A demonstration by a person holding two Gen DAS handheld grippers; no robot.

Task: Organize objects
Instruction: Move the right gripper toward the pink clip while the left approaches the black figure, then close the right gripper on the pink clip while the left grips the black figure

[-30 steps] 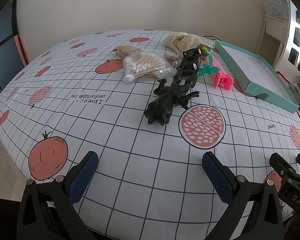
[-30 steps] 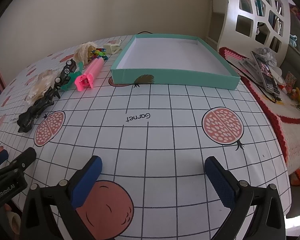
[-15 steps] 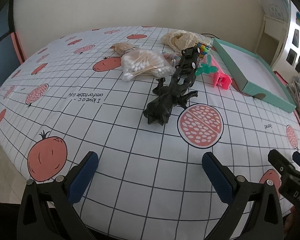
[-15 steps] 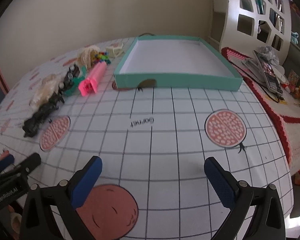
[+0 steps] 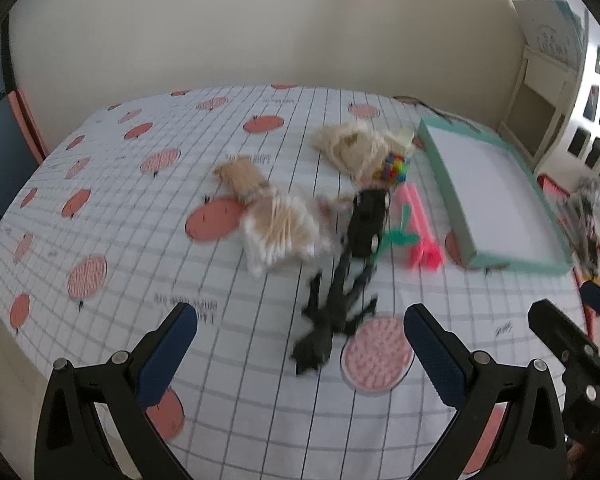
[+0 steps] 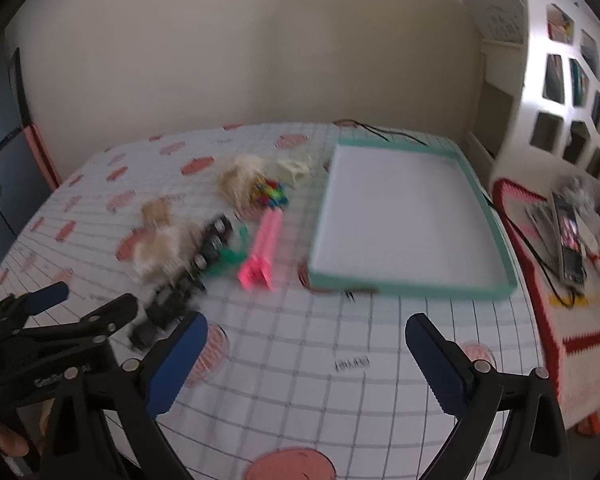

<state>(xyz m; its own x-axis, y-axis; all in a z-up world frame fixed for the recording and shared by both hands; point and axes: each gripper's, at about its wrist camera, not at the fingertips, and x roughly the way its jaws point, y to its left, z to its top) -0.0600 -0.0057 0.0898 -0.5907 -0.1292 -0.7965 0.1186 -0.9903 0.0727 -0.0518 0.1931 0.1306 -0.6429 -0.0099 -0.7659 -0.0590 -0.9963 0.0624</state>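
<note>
Left wrist view shows both grippers, left gripper (image 5: 300, 344) and right gripper (image 6: 306, 354), pulled back and raised, jaws wide and empty, the black toy figure (image 5: 332, 312) ahead, the teal tray (image 6: 408, 220) beyond unfilled, sorting unstarted.

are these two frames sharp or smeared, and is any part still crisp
Left wrist view: motion blur smears the black toy figure, the cotton swab bag and the teal tray, while the left gripper stays crisp. Right wrist view: the same smear on the pink item and the tablecloth grid; the right gripper is sharp. Fisheye bends the table edges in both.
</note>
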